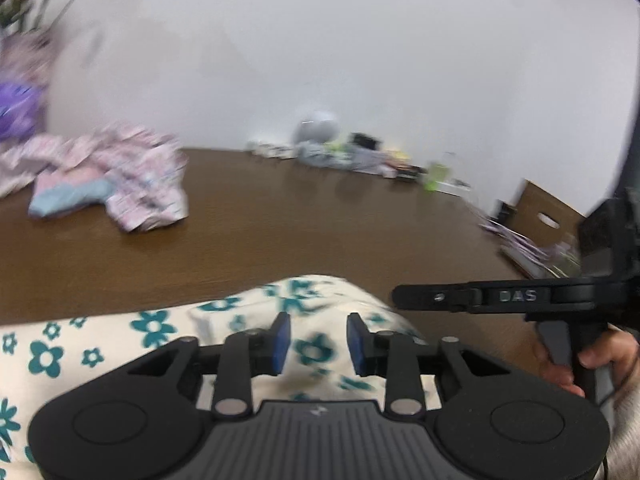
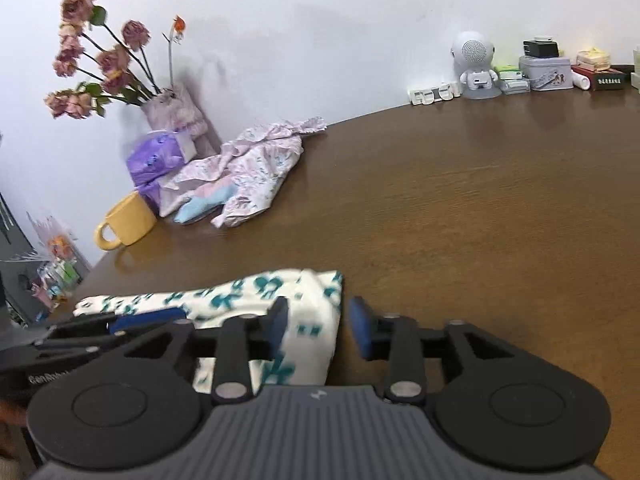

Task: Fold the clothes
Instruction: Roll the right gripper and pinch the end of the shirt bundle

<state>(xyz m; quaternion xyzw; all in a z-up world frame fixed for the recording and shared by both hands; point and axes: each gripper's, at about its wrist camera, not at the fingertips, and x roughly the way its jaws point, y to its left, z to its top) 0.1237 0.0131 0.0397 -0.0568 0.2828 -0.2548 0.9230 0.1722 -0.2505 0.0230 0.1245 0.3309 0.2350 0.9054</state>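
Cream cloth with teal flowers is seen lying flat on the brown table, at its near edge, directly under both tools. From the right wrist view the garment is stretched as a long band running left to right, its long axis roughly along the table's near edge, its right end squared off just below the right gripper. That end is reached by the right gripper's left pad, which is placed over the cloth, while the right pad is placed over bare wood just beside the hem; the jaws are held apart, nothing clamped. In the left wrist view the same cloth is spread wide under the left gripper, both blue pads parted over the fabric, nothing pinched between them. The right tool's arm is seen crossing at the right of that view, held by a hand. The right end is judged nearer the right gripper, the left stretch nearer the left one. A second heap, pink patterned clothes, is left far back on the table near a yellow mug, well apart from both tools. Whether the cloth is already doubled cannot be told
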